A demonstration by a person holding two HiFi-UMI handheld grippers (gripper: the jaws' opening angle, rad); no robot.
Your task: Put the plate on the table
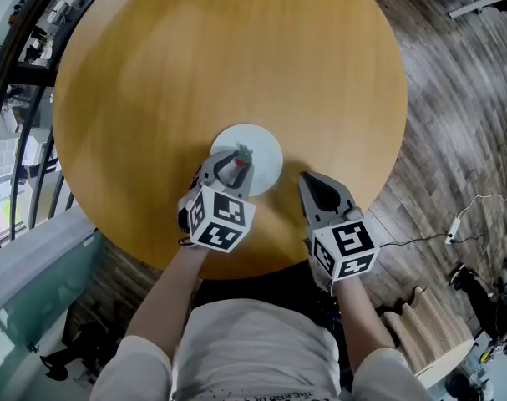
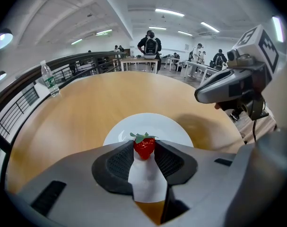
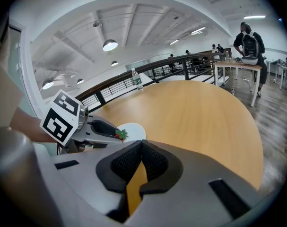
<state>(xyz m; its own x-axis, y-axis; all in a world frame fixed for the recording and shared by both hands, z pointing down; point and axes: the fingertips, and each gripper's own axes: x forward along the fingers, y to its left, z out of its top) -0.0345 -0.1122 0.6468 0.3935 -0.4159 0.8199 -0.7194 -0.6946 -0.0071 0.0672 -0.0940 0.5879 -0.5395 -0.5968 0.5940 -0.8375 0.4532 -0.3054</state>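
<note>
Pinches a strawberry (image 2: 144, 146) at the left gripper's (image 1: 239, 164) jaw tips, over the white plate (image 1: 263, 150) lying flat on the round table (image 1: 236, 57). Holds the right gripper (image 1: 305, 177) closed, empty, beside it. Seemingly done with placing.

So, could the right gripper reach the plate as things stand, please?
Probably yes. The right gripper hangs just beside the plate's bare right edge, nothing between them. The left gripper, shut on a strawberry, covers only the near-left side. The right jaws need opening first.
</note>
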